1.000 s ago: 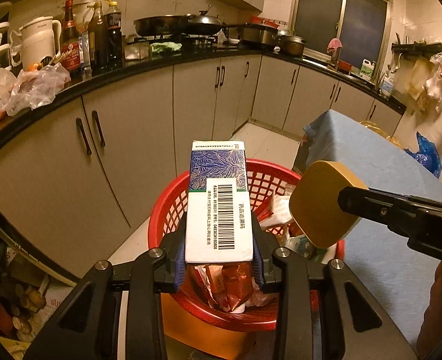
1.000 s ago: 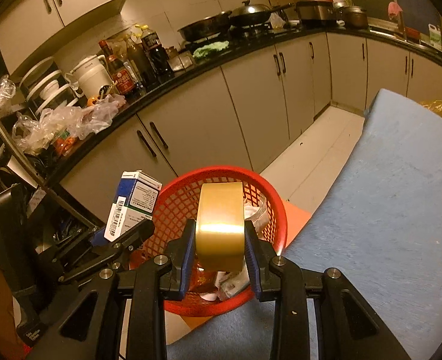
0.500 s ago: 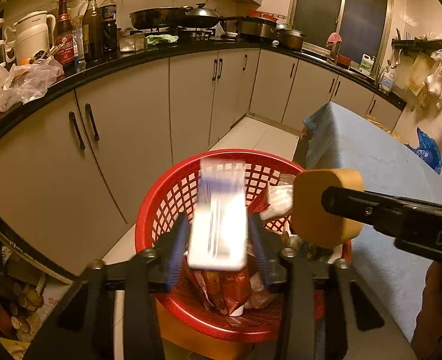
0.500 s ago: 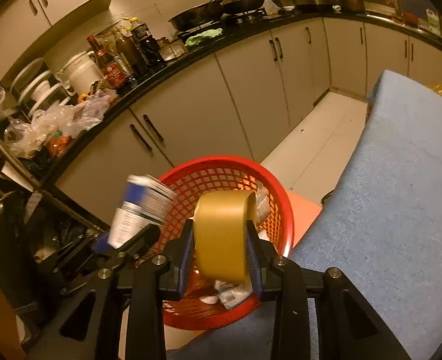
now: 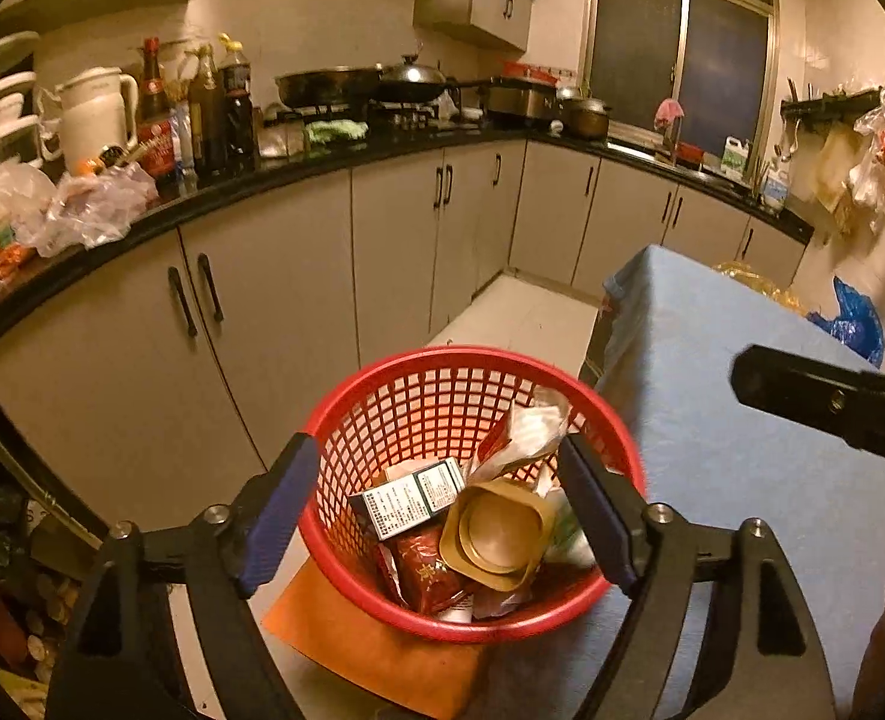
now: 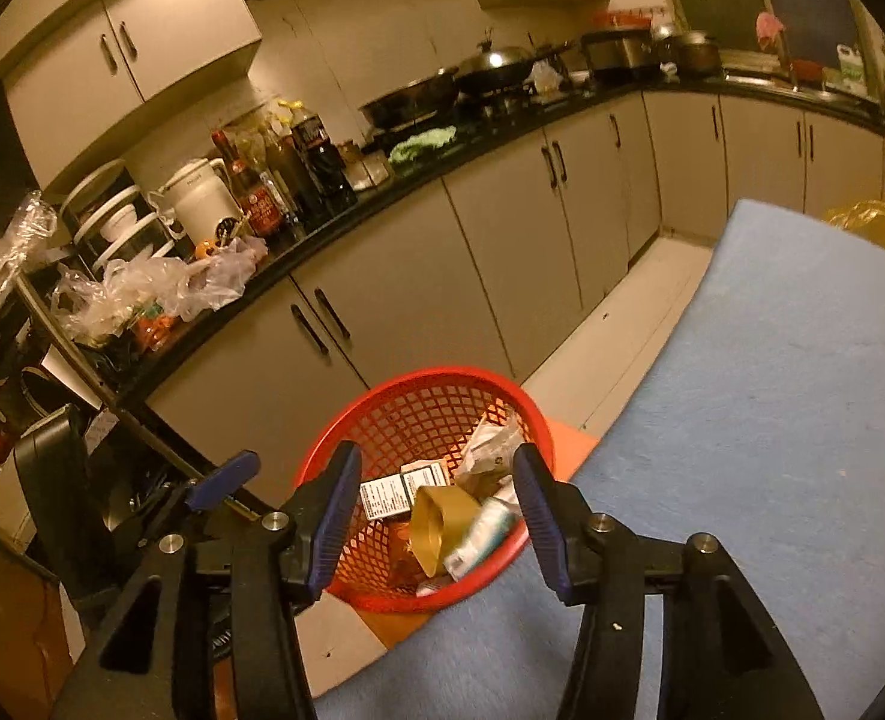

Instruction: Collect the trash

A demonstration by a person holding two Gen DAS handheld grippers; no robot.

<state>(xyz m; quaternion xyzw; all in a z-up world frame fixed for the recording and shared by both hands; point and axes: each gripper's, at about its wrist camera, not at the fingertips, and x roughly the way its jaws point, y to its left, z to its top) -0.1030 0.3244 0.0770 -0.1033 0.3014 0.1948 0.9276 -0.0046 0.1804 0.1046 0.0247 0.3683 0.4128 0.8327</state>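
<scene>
A red mesh basket (image 5: 418,372) (image 6: 394,402) stands on the floor beside the blue table. Inside it lie a white and blue carton (image 5: 409,495) (image 6: 385,495), a gold tray (image 5: 496,534) (image 6: 436,525), wrappers and crumpled paper. My left gripper (image 5: 442,510) hangs above the basket, its jaws opening with nothing between them. My right gripper (image 6: 436,516) also hovers over the basket, its jaws opening and empty. In the left wrist view the right gripper's black body (image 5: 826,402) reaches in from the right edge. The left gripper's blue fingertip (image 6: 223,480) shows in the right wrist view.
The blue-covered table (image 5: 742,420) (image 6: 772,390) fills the right side. Beige kitchen cabinets (image 5: 274,312) under a black counter with bottles, a kettle (image 5: 91,114) and plastic bags run along the back. An orange mat (image 5: 370,648) lies under the basket. A floor strip runs between cabinets and table.
Both grippers have opened and pulled up and back. The carton has dropped from the left gripper and the gold tray from the right one; both now lie in the basket.
</scene>
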